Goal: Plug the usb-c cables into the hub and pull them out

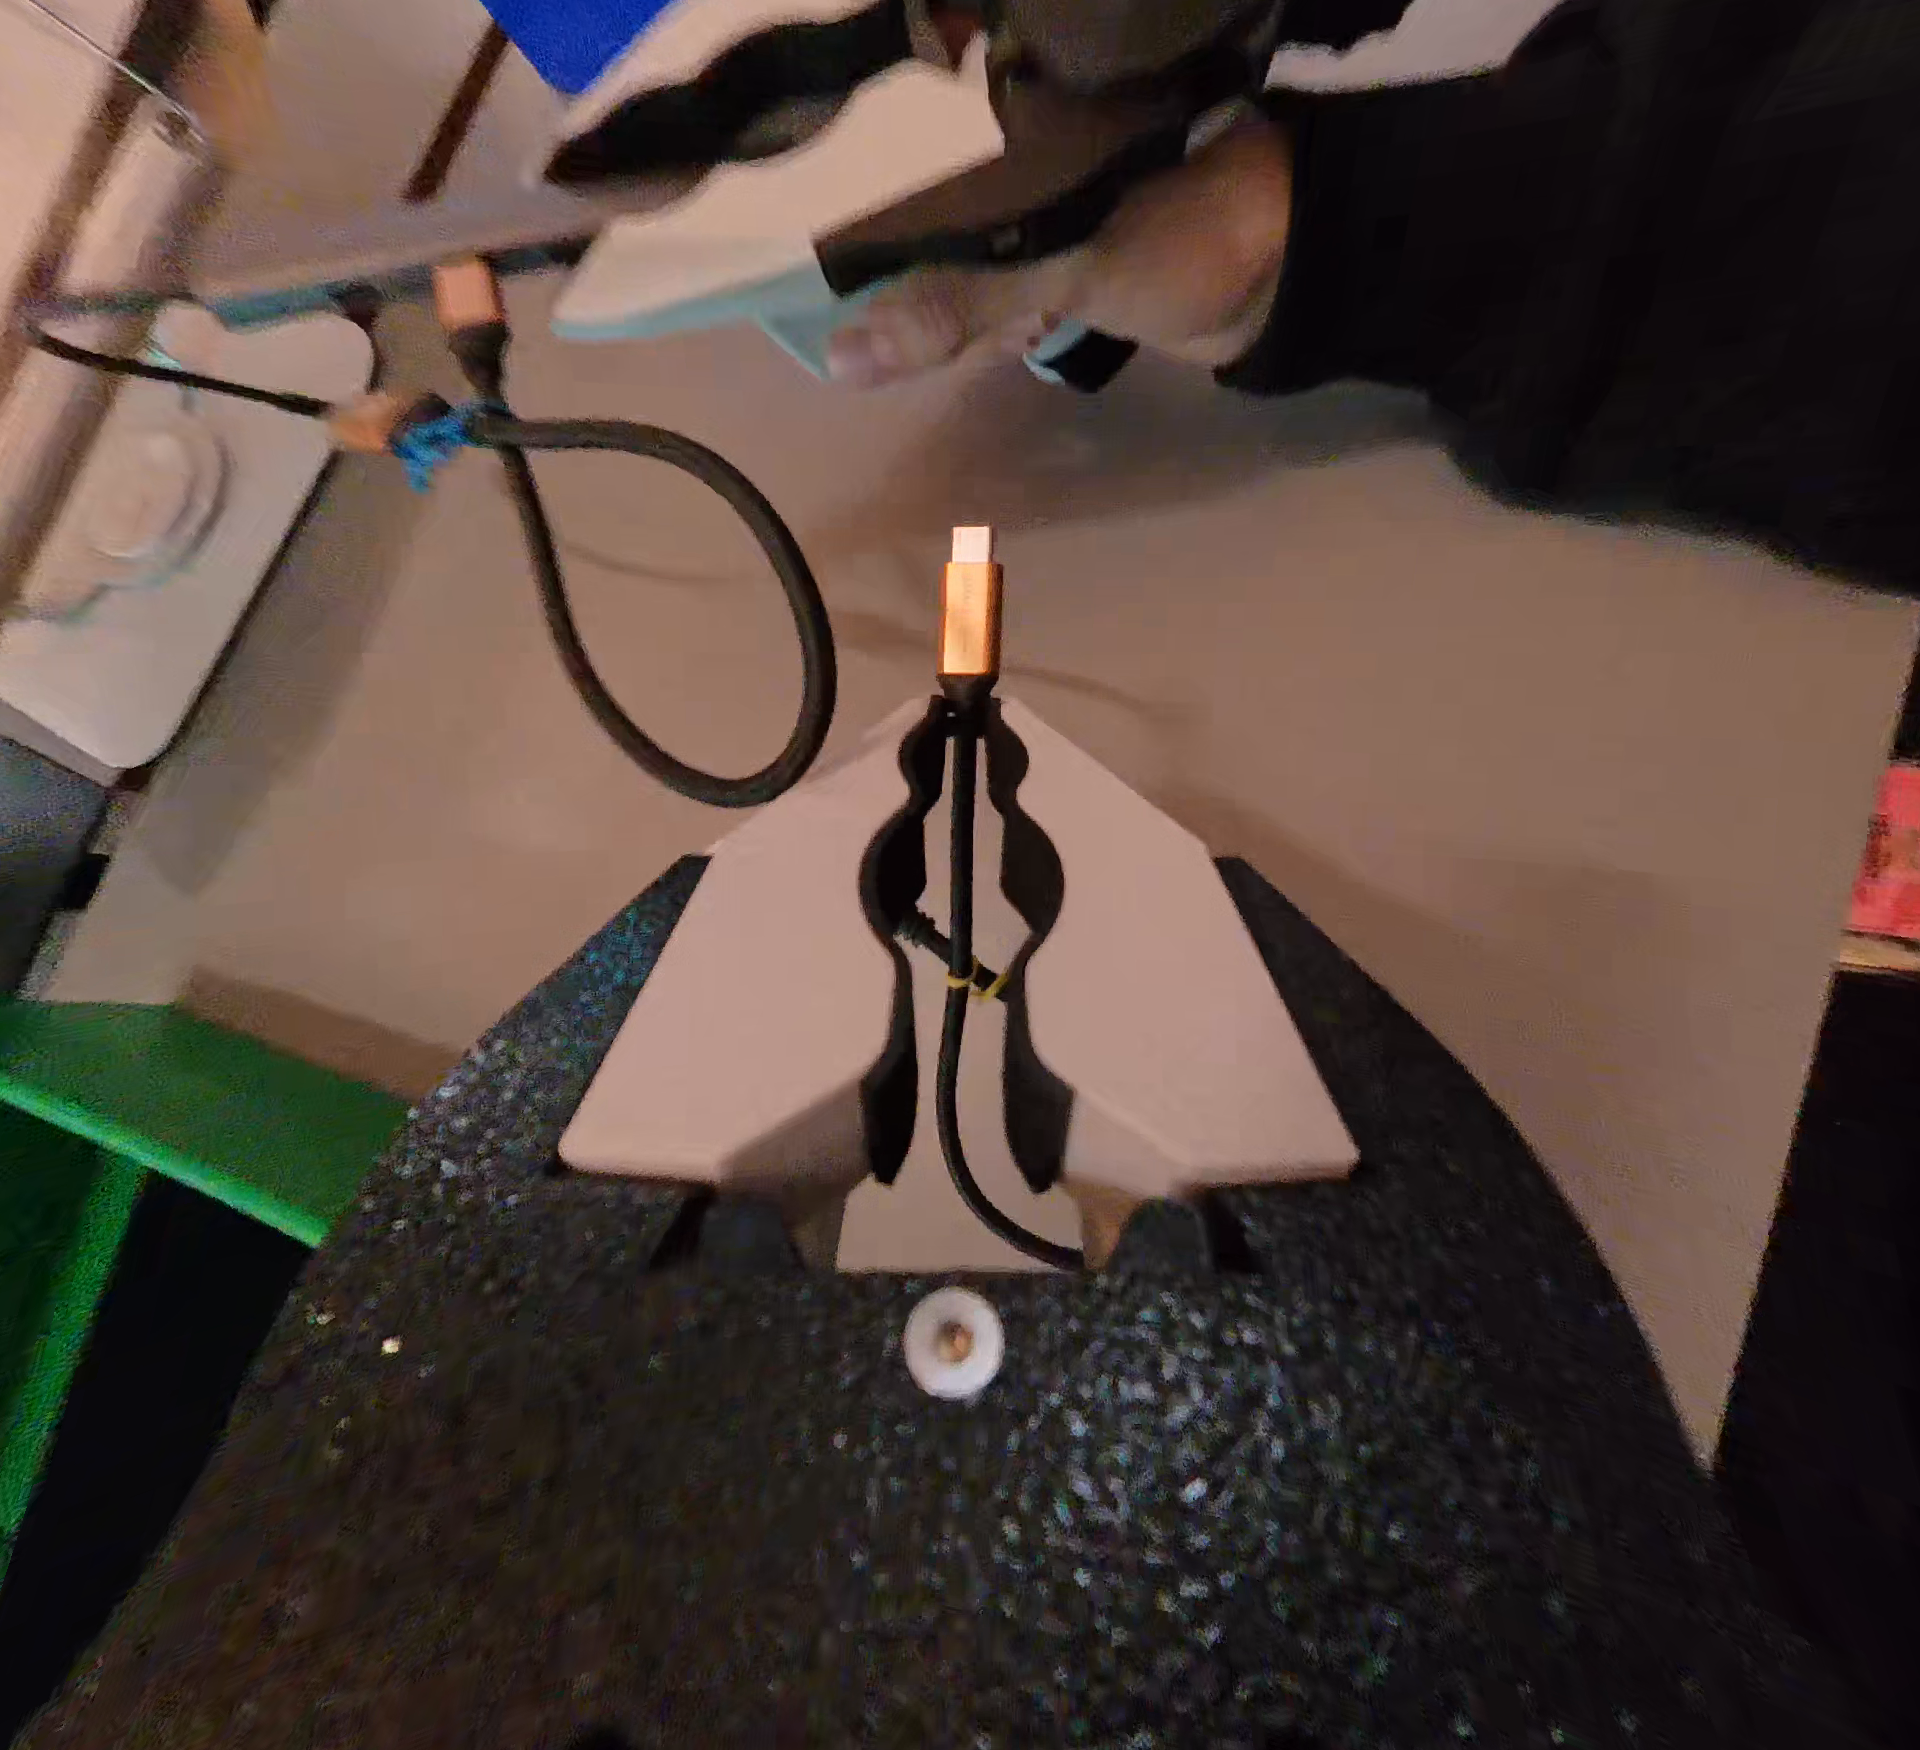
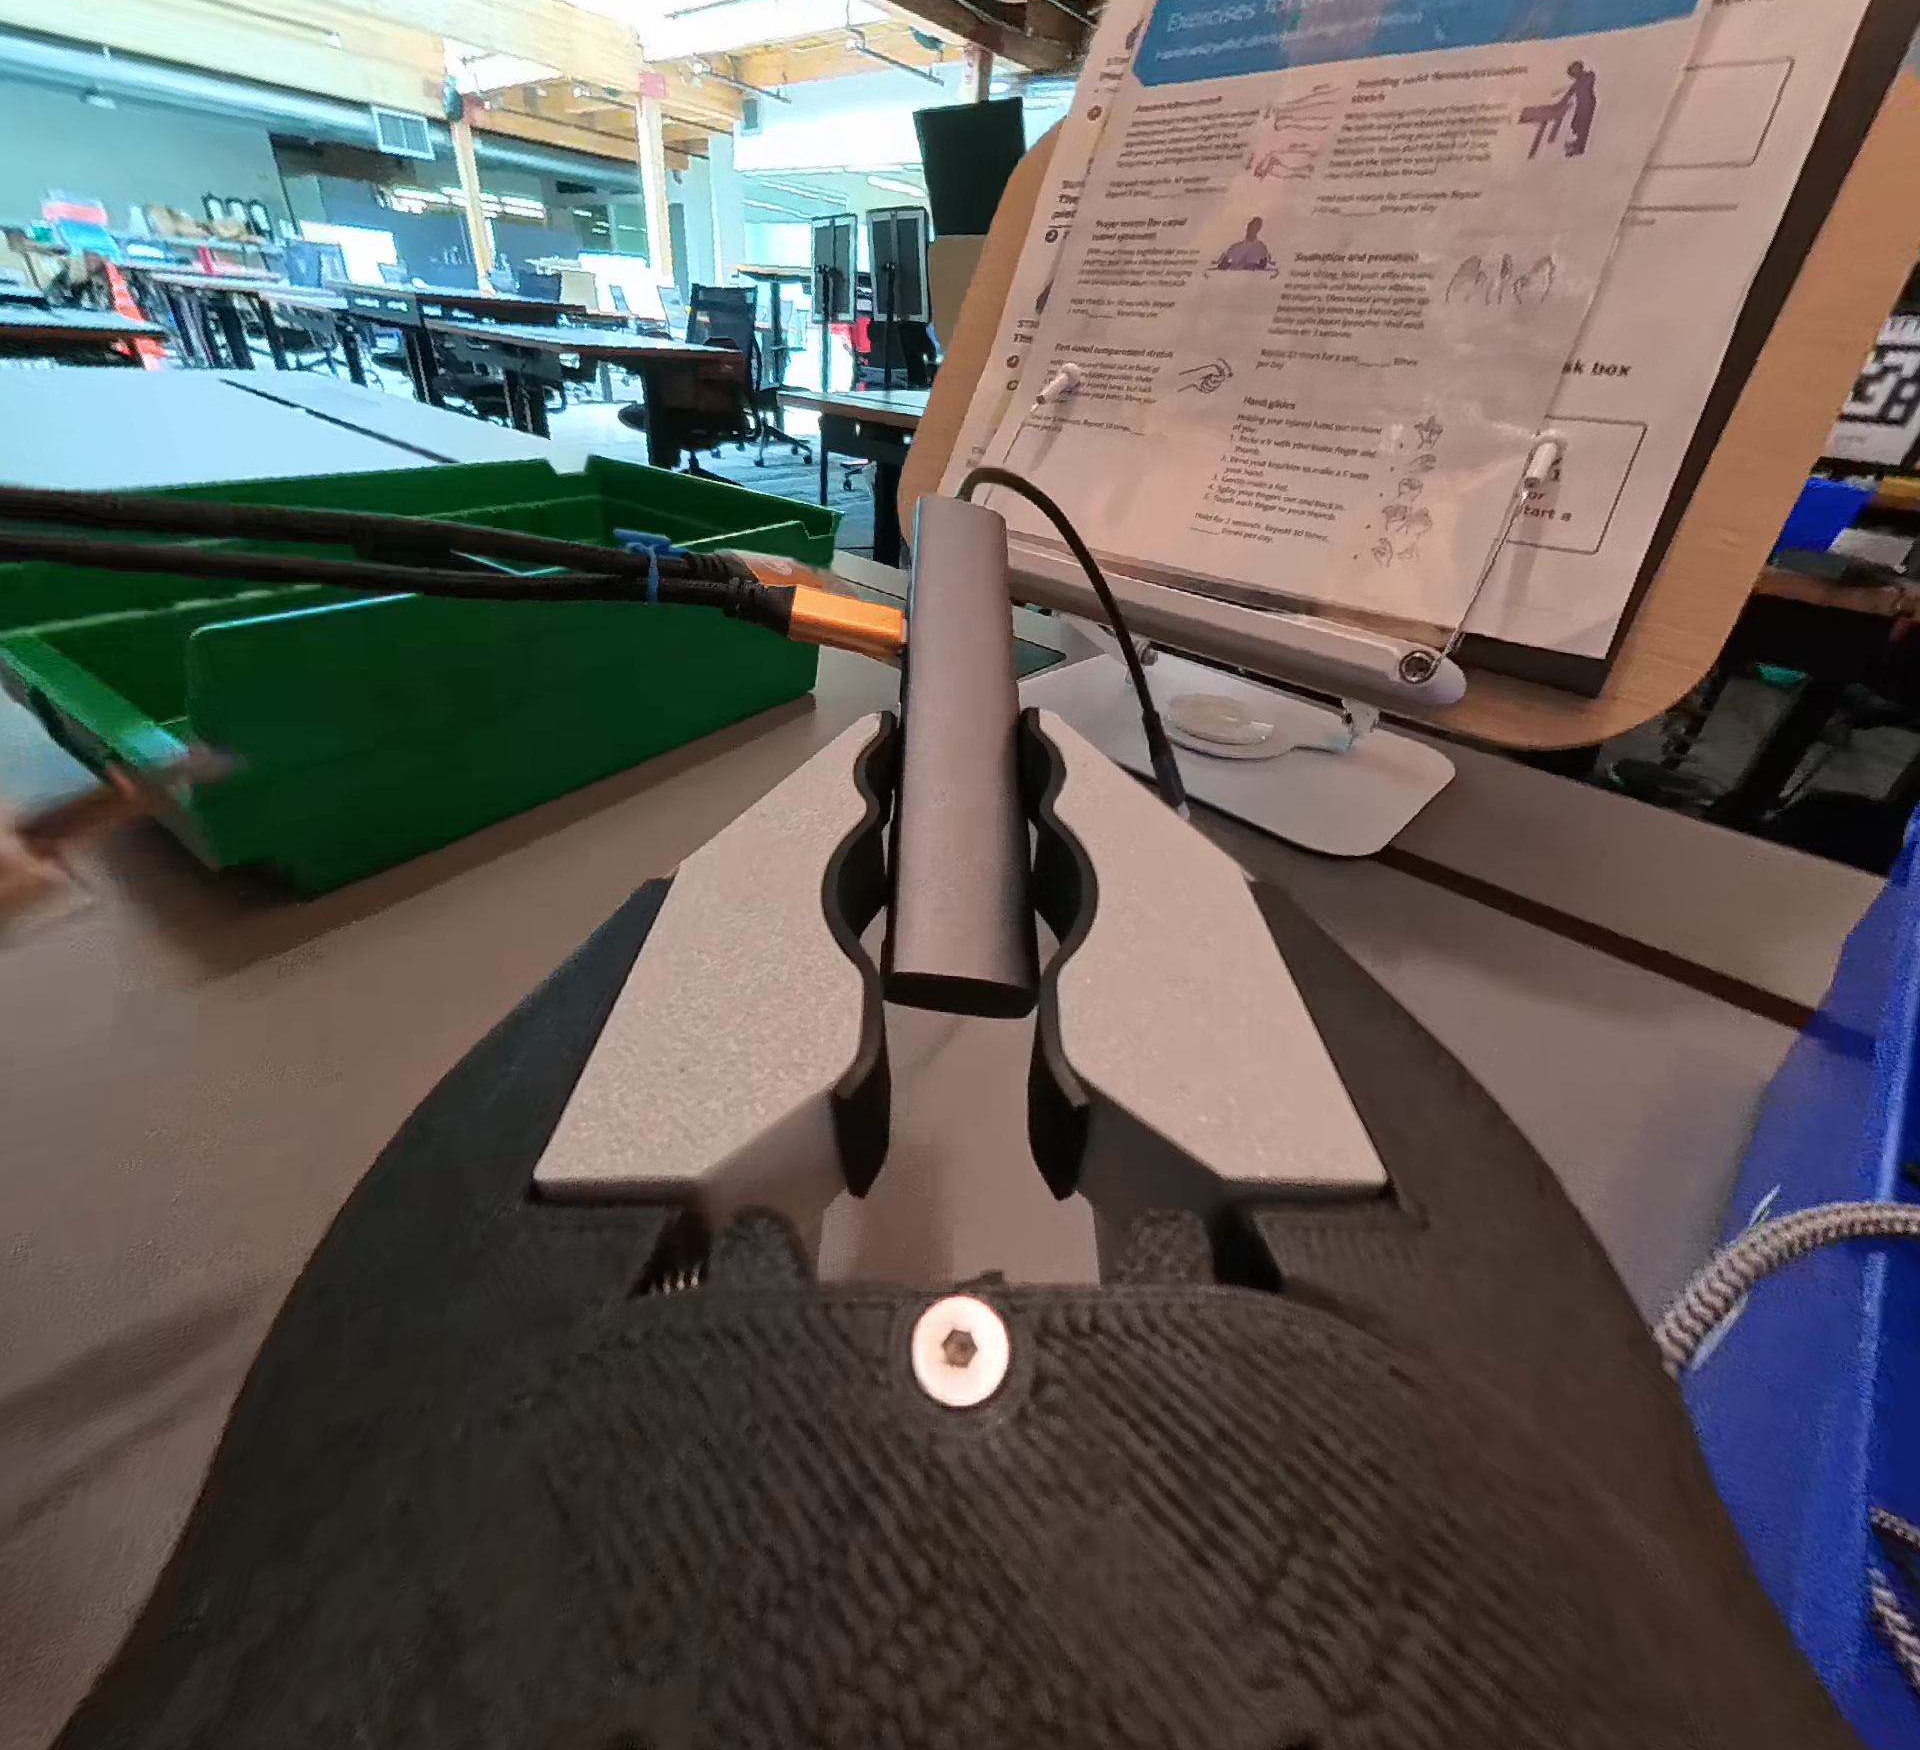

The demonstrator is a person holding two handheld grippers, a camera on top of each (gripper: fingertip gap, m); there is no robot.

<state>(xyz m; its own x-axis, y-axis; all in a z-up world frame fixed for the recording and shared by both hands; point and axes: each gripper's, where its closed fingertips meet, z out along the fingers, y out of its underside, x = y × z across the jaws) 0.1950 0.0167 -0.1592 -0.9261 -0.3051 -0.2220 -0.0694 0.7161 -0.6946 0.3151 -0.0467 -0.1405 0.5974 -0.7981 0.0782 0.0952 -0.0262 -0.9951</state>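
In the left wrist view my left gripper (image 1: 966, 713) is shut on a thin black cable (image 1: 961, 827), just behind its orange usb-c plug (image 1: 971, 620). The plug sticks out past the fingertips and is free in the air. In the right wrist view my right gripper (image 2: 958, 734) is shut on the grey hub (image 2: 961, 765) and holds it lengthwise between the pads. An orange plug (image 2: 842, 625) of a thick black cable (image 2: 312, 573) sits in the hub's left side. A second orange plug (image 2: 779, 568) lies just behind it. The right gripper (image 1: 566, 240) with the blurred hub (image 1: 281, 303) shows at the left view's top.
A green bin (image 2: 416, 661) stands on the table to the left. A document stand (image 2: 1351, 246) with printed sheets stands behind the hub on a white base (image 2: 1330, 786). A blue bag (image 2: 1849, 1181) is at the right edge. A hand and black sleeve (image 1: 1558, 246) hold the right gripper. Some 15 cm of space lies between my two pairs of fingers.
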